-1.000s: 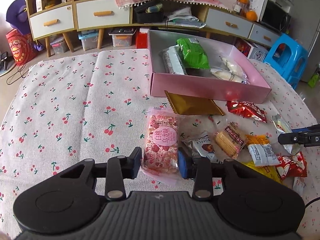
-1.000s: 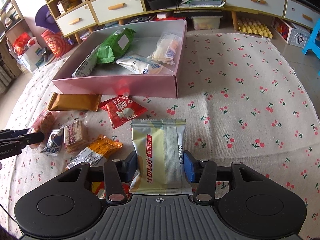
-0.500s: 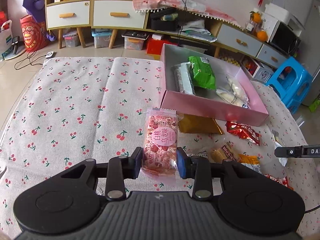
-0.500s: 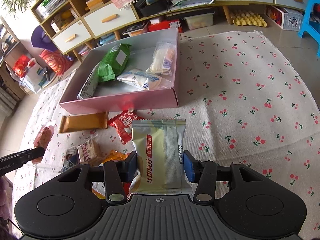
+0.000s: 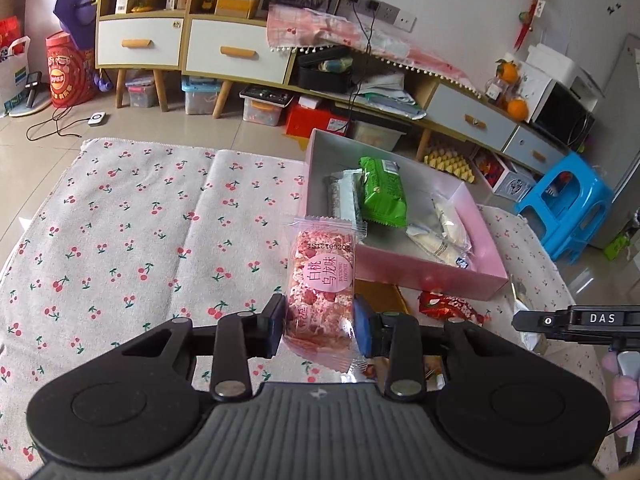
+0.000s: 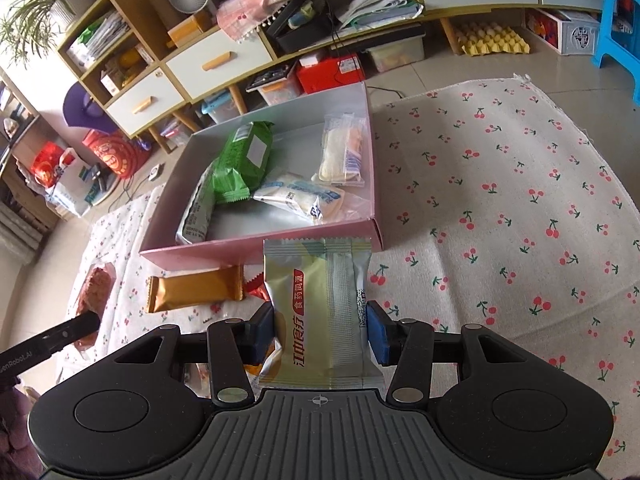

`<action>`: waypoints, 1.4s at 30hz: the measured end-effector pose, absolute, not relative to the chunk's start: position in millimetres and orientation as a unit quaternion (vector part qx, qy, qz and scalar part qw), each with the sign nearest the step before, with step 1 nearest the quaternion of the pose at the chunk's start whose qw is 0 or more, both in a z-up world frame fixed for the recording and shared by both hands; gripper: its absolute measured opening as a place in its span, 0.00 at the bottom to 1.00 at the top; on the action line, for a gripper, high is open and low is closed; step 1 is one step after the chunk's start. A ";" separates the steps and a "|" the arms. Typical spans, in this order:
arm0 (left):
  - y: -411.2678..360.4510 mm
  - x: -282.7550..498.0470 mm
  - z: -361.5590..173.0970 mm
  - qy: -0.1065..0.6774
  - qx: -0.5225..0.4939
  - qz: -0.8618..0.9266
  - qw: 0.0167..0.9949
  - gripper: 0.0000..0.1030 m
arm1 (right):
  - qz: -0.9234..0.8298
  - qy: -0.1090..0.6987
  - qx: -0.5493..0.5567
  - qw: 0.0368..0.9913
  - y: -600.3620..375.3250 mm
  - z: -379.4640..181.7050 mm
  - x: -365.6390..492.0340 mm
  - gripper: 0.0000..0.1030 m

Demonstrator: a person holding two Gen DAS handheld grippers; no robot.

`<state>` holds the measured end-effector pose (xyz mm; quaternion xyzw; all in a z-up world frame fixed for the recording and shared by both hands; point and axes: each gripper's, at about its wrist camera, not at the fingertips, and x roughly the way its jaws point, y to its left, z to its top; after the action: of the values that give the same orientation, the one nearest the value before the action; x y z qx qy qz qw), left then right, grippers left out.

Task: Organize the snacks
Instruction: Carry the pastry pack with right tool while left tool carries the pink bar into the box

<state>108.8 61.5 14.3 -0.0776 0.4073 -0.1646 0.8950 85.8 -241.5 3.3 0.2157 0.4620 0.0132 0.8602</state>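
The left gripper is clamping a clear-wrapped pink snack bar with a round pink label by its lower sides, so the long packet is sticking out forward between the fingers and hanging clear of the cherry-print tablecloth. The right gripper is pinching a pale yellow-and-silver foil snack packet with a red label the same way, across its width, leaving the far end free to go in first. Both packets are being held off the cloth, apparently so they can be carried over the near wall of the shallow pink cardboard box, which is lying just beyond each packet's far end. The box is already holding a green packet and several pale ones. A brown-gold bar and a red packet are lying loose on the cloth in front of the box, probably awaiting their turn.
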 end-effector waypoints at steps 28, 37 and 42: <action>-46.7 199.2 -4.5 0.438 -0.092 -0.225 0.865 0.32 | -0.018 0.375 0.338 0.863 -279.7 3.3 170.6 0.45; -75.2 219.6 -17.3 0.440 -0.034 -0.223 0.869 0.32 | 0.011 0.365 0.372 0.854 -296.4 -20.9 191.4 0.46; -78.5 225.2 -20.0 0.431 0.008 -0.197 0.880 0.32 | 0.023 0.367 0.371 0.853 -295.6 -27.8 200.6 0.46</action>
<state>225.2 -78.5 -20.0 0.0083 0.4314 -0.1972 0.8803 200.6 -295.6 -27.8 0.3710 0.3674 0.0227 0.8525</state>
